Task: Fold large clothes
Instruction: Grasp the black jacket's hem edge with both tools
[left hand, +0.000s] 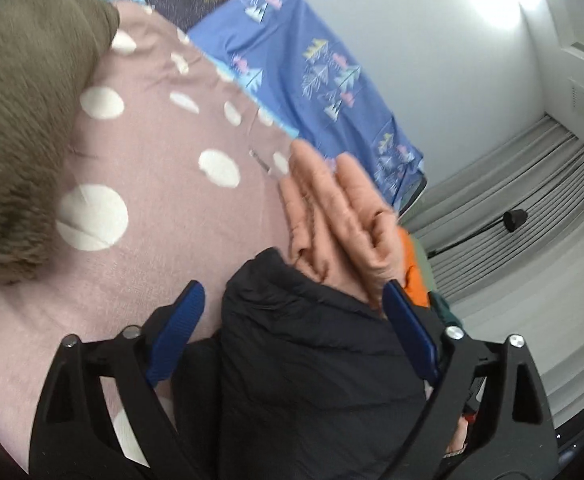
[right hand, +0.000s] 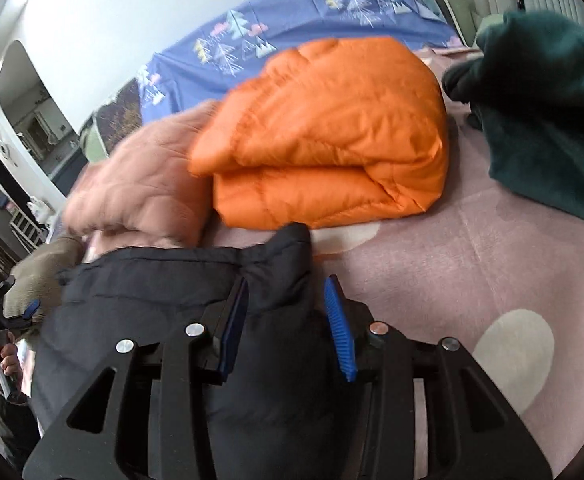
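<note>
Clearly, both grippers were working on the black puffer jacket (left hand: 312, 360), which lay on the pink bedspread (left hand: 164, 240) with white dots. The left gripper (left hand: 292, 332) had its jaws set wide apart, with the jacket's padded edge lying between them; the left blue pad (left hand: 176, 336) stood clear of the fabric, and whether the right pad touched it I could not tell. The right gripper (right hand: 288, 320) had its jaws partly apart, a raised fold of the same jacket (right hand: 172, 288) sitting between them; its right pad (right hand: 340, 328) stood just off the cloth, while the left pad lay against the fold.

Just beyond the left gripper's jaws lay a folded pink quilted jacket (left hand: 332, 216), touching the black one. Off to the left of those jaws sat a fuzzy olive-brown garment (left hand: 24, 112). Ahead of the right gripper's jaws rested a folded orange puffer jacket (right hand: 332, 136), beside the pink jacket. Further right of those jaws lay a dark green fleece garment (right hand: 548, 120). A blue sheet (right hand: 292, 24) with a tree pattern covered the far part of the bed. At the left edge of the right wrist view a hand (right hand: 2, 356) held the other gripper's handle.
</note>
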A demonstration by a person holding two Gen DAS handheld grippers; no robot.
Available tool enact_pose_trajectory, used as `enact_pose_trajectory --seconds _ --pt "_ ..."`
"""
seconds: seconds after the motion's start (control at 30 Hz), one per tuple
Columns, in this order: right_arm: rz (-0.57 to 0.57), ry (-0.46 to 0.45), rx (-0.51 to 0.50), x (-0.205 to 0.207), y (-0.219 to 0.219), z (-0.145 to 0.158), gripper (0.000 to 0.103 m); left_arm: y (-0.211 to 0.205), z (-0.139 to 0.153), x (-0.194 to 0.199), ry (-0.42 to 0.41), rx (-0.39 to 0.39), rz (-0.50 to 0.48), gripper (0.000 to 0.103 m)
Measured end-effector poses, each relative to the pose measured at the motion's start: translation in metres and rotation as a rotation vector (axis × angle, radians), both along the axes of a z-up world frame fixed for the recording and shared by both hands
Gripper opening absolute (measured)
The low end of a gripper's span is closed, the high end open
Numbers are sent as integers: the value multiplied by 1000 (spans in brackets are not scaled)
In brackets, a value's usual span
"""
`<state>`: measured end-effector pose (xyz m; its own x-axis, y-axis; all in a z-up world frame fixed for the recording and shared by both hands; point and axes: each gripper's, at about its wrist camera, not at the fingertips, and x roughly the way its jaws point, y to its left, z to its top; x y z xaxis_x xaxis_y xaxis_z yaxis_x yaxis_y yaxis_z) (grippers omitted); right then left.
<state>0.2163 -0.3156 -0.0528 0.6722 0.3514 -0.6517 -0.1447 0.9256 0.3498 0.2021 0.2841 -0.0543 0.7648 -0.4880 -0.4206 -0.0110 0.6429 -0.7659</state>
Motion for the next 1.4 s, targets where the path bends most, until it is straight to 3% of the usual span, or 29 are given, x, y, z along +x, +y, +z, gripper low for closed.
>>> enact_pose_trajectory --seconds 0.07,0.13,0.17,0.23,0.33,0.43,0.53,0.6,0.67,0.77,0.9,1.23,1.3,1.37,1.4 --pt "12 -38 1 -10 8 15 40 -9 17 -9 -10 61 10 56" --pt "24 -86 17 -19 16 33 34 -25 34 -13 -34 104 2 38" --pt "28 -106 26 -22 22 41 26 -34 41 -13 -48 112 -13 35" --pt "42 -129 45 -22 35 53 23 -60 54 -12 -83 152 -58 32" --pt "64 -115 43 -10 56 56 22 -94 56 0 -79 205 -99 32" --pt "63 -27 28 15 68 38 22 -118 38 25 -11 290 -99 32" --pt "-22 50 -3 35 62 13 22 -124 3 55 130 448 -41 32" --pt "-83 90 -47 44 53 -8 23 -120 -25 68 223 495 -17 32" --pt "-108 128 -63 51 45 -34 23 -109 -58 75 280 489 1 35" --pt "-110 144 -4 52 38 -61 20 -101 -67 70 243 467 28 35" --pt "-117 107 -78 47 48 -62 19 -111 -68 65 220 537 37 35" --pt "-122 93 -96 42 47 -61 22 -111 -66 72 228 559 19 38" --pt "-128 84 -94 33 46 -54 30 -112 -62 71 232 577 15 43" --pt "-146 52 -60 12 38 -39 46 -114 -54 64 239 609 23 56" --pt "-153 32 -44 -2 34 -32 49 -114 -47 58 231 618 31 58"
